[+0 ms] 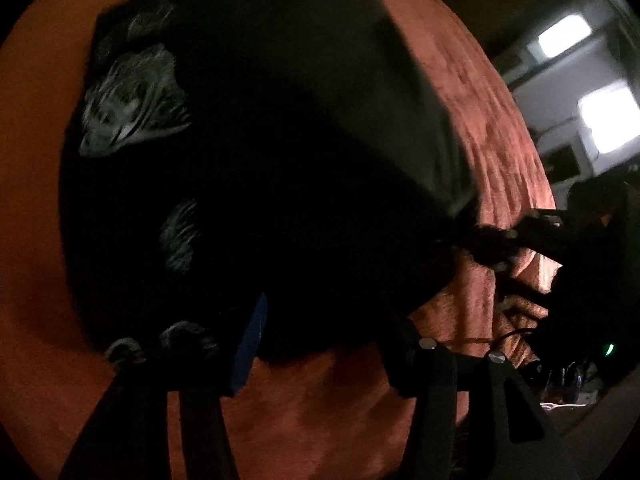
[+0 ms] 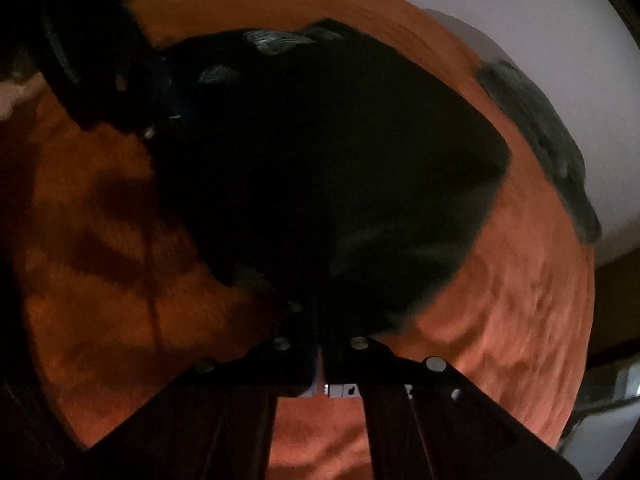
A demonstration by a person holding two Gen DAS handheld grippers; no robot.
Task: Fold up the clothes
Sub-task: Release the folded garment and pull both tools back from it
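A black garment (image 1: 280, 140) with a white print (image 1: 132, 100) lies spread on an orange blanket (image 1: 320, 412). In the left wrist view my left gripper (image 1: 332, 332) stands open over the garment's near edge. Its blue-padded finger (image 1: 250, 344) and the other finger sit wide apart, with cloth lying between them. My right gripper (image 1: 500, 240) appears at the right, pinching a corner of the garment that is drawn into a point. In the right wrist view the right gripper (image 2: 320, 344) is shut on the black garment (image 2: 320, 160) at its near edge. The left gripper (image 2: 160, 108) shows dimly at the upper left.
A grey cloth (image 2: 540, 140) lies along the blanket's far right edge against a pale wall (image 2: 520, 8). Bright panels (image 1: 600, 116) and dark clutter (image 1: 580, 372) lie beyond the blanket's right side. The orange blanket (image 2: 520, 320) is rumpled at the right.
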